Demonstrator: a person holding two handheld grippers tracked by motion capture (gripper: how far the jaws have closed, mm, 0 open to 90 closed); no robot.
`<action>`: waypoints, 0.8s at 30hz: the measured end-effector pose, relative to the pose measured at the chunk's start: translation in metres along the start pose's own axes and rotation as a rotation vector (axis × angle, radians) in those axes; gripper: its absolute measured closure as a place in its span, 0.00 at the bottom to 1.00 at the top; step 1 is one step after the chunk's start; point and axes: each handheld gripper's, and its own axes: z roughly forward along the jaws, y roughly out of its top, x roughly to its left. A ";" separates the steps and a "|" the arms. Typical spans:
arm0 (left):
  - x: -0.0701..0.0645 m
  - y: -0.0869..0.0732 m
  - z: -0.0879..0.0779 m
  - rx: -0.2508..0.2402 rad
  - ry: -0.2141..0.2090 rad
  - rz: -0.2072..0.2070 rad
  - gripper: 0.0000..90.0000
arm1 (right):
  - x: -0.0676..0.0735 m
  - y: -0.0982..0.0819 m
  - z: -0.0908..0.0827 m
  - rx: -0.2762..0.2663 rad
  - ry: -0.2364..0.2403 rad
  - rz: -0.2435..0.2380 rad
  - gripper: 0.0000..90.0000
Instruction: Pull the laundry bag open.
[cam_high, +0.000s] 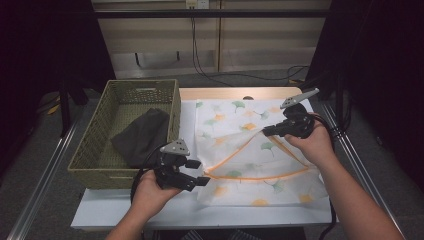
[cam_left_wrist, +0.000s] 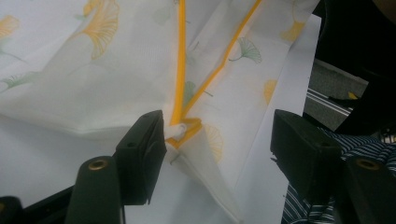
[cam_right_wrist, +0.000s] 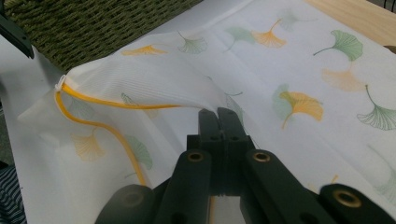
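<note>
Fingers of the right gripper (cam_right_wrist: 218, 116) pinched the thin, limp mesh bag (cam_high: 250, 150) mid-frame, left gripper (cam_left_wrist: 217, 140) fingers spread around its zipper pull (cam_left_wrist: 180, 130); best gripped at orange zipper.

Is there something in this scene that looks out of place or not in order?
Nothing is spilled or damaged. The mesh laundry bag is not flat: the right gripper pinches its upper layer and lifts it. The dark cloth lies crumpled in the basket.
</note>
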 end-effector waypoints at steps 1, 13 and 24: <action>0.000 0.000 -0.001 -0.020 -0.001 -0.005 0.39 | 0.000 0.000 0.000 0.006 0.003 0.000 1.00; 0.015 0.011 -0.025 -0.026 0.038 -0.011 0.38 | -0.004 0.003 -0.001 0.037 0.011 0.004 1.00; 0.029 0.014 -0.039 -0.023 0.089 -0.027 0.37 | -0.005 0.006 -0.001 0.079 0.007 -0.012 1.00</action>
